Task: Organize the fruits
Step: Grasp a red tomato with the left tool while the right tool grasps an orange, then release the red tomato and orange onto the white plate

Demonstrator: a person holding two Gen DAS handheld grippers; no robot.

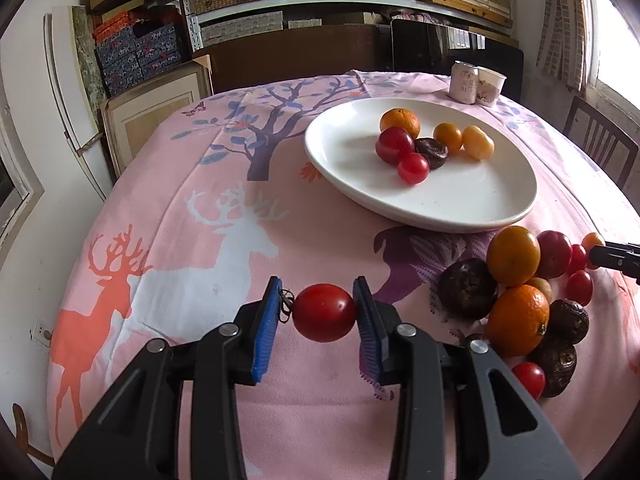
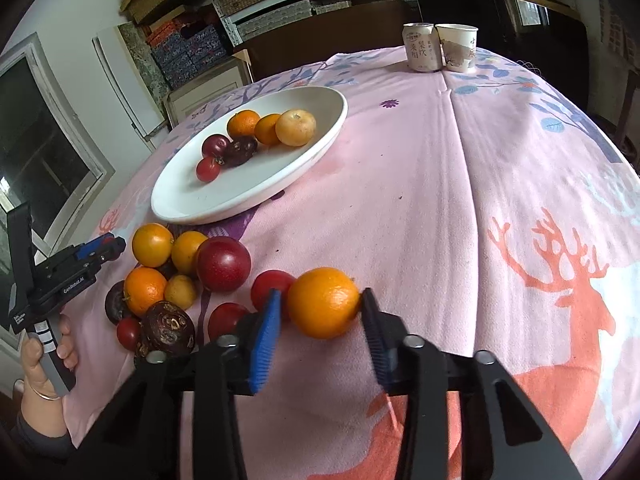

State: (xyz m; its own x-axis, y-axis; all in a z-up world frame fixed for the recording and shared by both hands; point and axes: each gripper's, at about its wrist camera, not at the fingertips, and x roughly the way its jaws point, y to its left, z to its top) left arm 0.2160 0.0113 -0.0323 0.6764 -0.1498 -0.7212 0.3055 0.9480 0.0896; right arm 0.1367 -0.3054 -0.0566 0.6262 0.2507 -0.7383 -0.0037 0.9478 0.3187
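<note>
Fruit lies heaped beside the white plate [image 1: 332,152]; our left gripper [image 1: 323,306] clamps a red tomato [image 1: 324,313] and our right gripper [image 2: 322,308] an orange [image 2: 323,303], both seemingly bound for that plate.

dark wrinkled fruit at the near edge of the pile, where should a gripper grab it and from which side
Grip the dark wrinkled fruit across its round middle, coming from above. A small tomato and an orange crowd its sides, so a level approach would likely knock them. Its top is bare and its rough skin should hold.
</note>
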